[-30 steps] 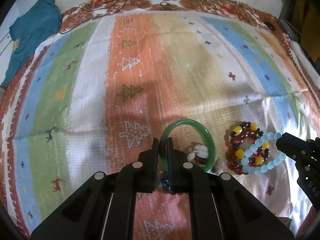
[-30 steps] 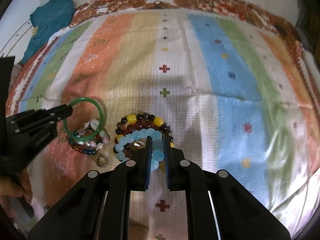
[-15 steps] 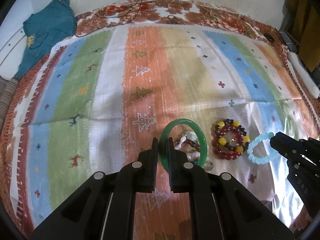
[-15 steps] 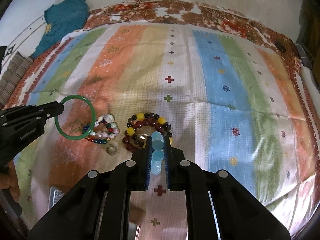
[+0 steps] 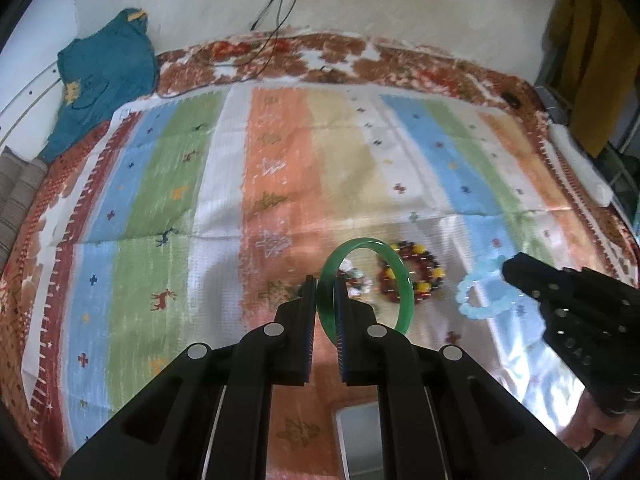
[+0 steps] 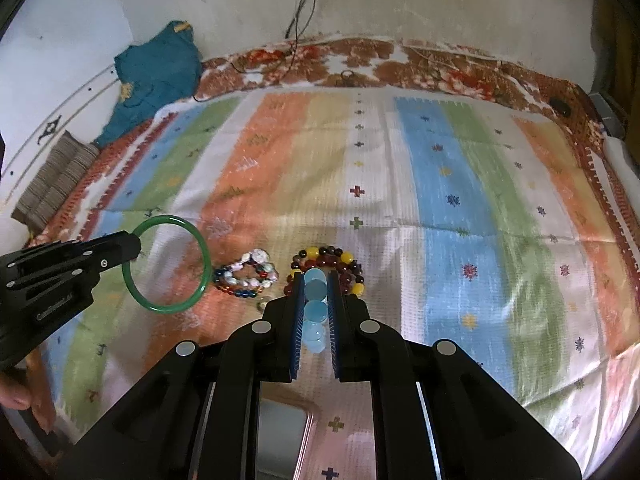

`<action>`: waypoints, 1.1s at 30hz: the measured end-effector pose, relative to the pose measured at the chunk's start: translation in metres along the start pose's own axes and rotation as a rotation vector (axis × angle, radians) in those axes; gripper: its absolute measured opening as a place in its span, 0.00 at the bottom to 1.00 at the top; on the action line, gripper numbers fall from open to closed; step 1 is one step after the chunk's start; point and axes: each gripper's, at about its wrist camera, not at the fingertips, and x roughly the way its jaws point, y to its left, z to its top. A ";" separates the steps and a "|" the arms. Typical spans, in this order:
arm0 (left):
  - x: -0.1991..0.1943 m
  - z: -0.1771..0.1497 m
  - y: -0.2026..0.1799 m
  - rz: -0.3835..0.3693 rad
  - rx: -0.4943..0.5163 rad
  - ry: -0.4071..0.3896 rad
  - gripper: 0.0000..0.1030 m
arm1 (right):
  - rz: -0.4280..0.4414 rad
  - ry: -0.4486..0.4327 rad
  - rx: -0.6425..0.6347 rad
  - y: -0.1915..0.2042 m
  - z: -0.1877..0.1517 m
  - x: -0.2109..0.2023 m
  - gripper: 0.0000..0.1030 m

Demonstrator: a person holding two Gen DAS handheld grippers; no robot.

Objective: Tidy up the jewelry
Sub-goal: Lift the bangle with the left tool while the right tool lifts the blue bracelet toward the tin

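- Left tongs (image 5: 324, 286) are clamping the rim of a glossy green jade-like bangle (image 5: 404, 280), jaws pinched narrow on it; the bangle is hanging clear of the bed, upright-ish, ring face toward the left wrist camera.
- Right wrist view is showing the same left tongs (image 6: 134, 246) gripping the bangle (image 6: 200, 252) at its upper-left rim.
- Right tongs (image 6: 316, 280) are squeezing a pale blue translucent bead bracelet (image 6: 314, 312); beads are stacking in a line between the jaws.
- From the left wrist view, the right tongs (image 5: 506, 270) are holding that blue bracelet (image 5: 474, 298) by its right side, loop dangling off the tip, above the cloth.
- Two pieces are lying on the striped multicolour woven bedspread (image 6: 440, 184): a dark red and yellow bead bracelet (image 6: 348, 264) and a mixed white, blue and red bead bracelet (image 6: 246, 274), near each other but apart.
- A small round item beside the mixed bracelet is too blurred to identify.
- A teal garment (image 5: 100, 76) is sitting at the far-left edge of the bed by the wall.
- A fingertip (image 6: 14, 394) is showing at the left edge of the right wrist view, under the left tongs.
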 end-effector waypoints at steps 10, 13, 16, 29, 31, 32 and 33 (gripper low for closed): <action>-0.028 -0.018 -0.018 -0.020 0.044 -0.033 0.08 | 0.057 -0.082 -0.046 0.012 -0.011 -0.035 0.12; -0.036 -0.024 -0.019 -0.019 0.049 -0.043 0.08 | 0.069 -0.100 -0.061 0.017 -0.015 -0.046 0.12; -0.044 -0.031 -0.021 -0.026 0.050 -0.049 0.08 | 0.073 -0.116 -0.072 0.020 -0.021 -0.055 0.12; -0.060 -0.057 -0.026 -0.017 0.063 -0.049 0.08 | 0.078 -0.106 -0.094 0.027 -0.049 -0.072 0.12; -0.062 -0.061 -0.028 -0.016 0.067 -0.049 0.08 | 0.080 -0.107 -0.092 0.027 -0.053 -0.074 0.12; -0.063 -0.063 -0.029 -0.013 0.070 -0.051 0.08 | 0.082 -0.107 -0.092 0.027 -0.054 -0.075 0.12; -0.064 -0.064 -0.029 -0.012 0.072 -0.052 0.08 | 0.084 -0.106 -0.091 0.027 -0.056 -0.077 0.12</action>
